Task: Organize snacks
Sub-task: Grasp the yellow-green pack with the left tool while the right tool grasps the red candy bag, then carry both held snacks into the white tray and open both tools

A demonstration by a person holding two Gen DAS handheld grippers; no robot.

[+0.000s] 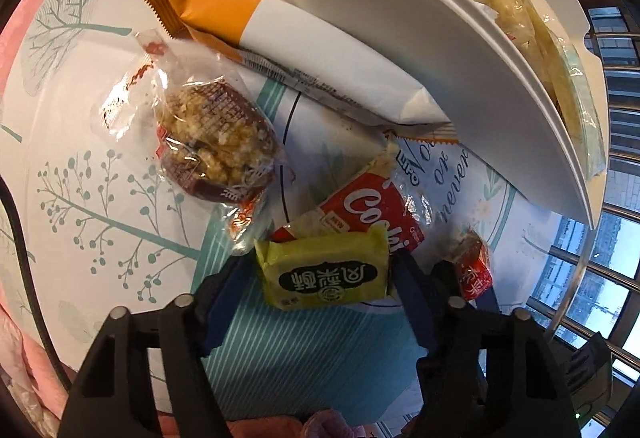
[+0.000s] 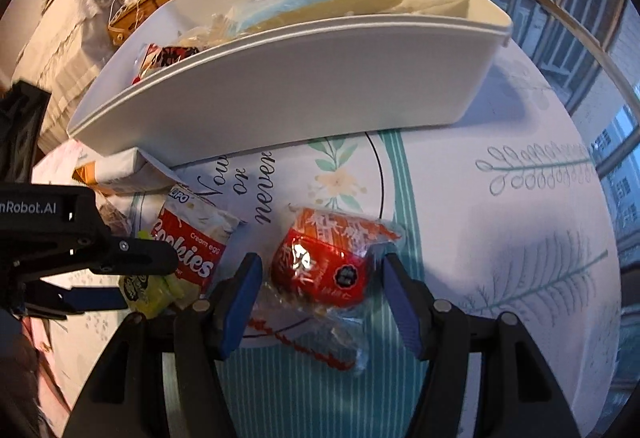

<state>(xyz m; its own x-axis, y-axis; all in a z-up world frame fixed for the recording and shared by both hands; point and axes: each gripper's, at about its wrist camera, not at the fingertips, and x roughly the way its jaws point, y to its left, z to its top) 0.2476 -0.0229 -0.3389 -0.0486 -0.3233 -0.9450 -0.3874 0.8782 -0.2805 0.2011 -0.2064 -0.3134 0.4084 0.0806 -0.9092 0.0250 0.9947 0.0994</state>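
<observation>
I take the white bin [image 2: 280, 94] as my landmark: it stands on the round printed tabletop [image 2: 500, 238] and already holds several wrapped snacks, among them a long pale packet [image 2: 360, 2] along its far wall. Just in front of the bin's near wall I see my left tongs [image 1: 320, 278] standing at a middling width around a small yellow-green packet [image 1: 326, 278]; the right blue pad [image 1: 412, 286] lies against the packet's edge, the left pad [image 1: 228, 294] looks a little apart from it, so I cannot say it is firmly gripped. That packet overlaps the lower end of a red and white cookie packet [image 1: 368, 210], which points up toward the bin. Farther from the bin, to the left in that view, lie a clear-wrapped brown rice cake [image 1: 218, 150] and an orange and white packet [image 1: 280, 50] whose end touches the bin's wall. In the right wrist view my right tongs [image 2: 318, 290] are half spread either side of a red wrapped snack [image 2: 320, 266], also just in front of the bin; both pads stand slightly clear of the wrapper, nothing pinched.
</observation>
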